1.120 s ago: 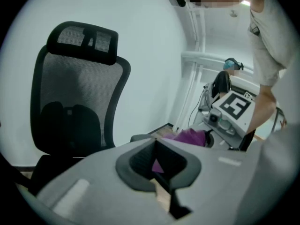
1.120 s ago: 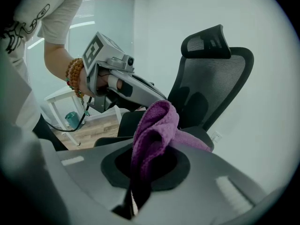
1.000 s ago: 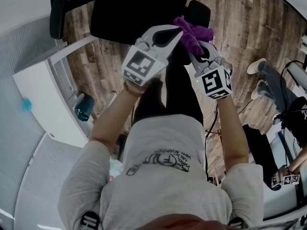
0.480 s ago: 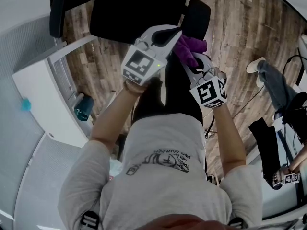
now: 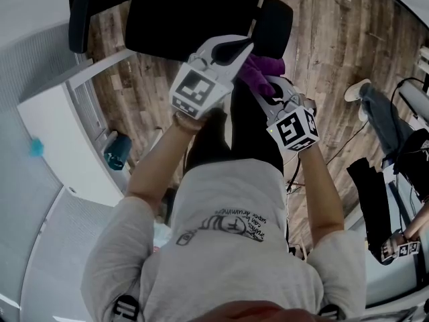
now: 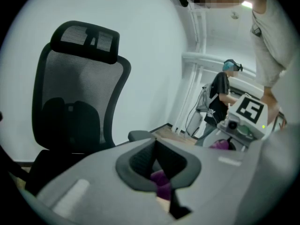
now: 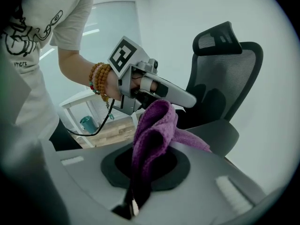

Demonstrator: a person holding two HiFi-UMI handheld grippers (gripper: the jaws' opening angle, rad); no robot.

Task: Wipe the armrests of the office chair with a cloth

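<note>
A black office chair (image 5: 188, 12) stands in front of me, its right armrest (image 5: 271, 25) nearest my hands. My right gripper (image 5: 263, 80) is shut on a folded purple cloth (image 5: 258, 67) at the near end of that armrest. In the right gripper view the cloth (image 7: 154, 125) stands up out of the right gripper (image 7: 140, 175), with its tail lying toward the grey armrest pad (image 7: 215, 135). My left gripper (image 5: 244, 45) hovers just above the cloth, shut and holding nothing. In the left gripper view the left gripper (image 6: 159, 165) points at the mesh chair back (image 6: 75, 93).
A white desk (image 5: 60, 133) and a teal bin (image 5: 117, 149) stand at the left on the wooden floor. At the right sits a person (image 5: 382, 113), with cables (image 5: 335, 153) trailing nearby. The chair's left armrest (image 5: 82, 15) is at the far left.
My right gripper has pulled the cloth back toward me along the right armrest. The left gripper has stayed in place.
</note>
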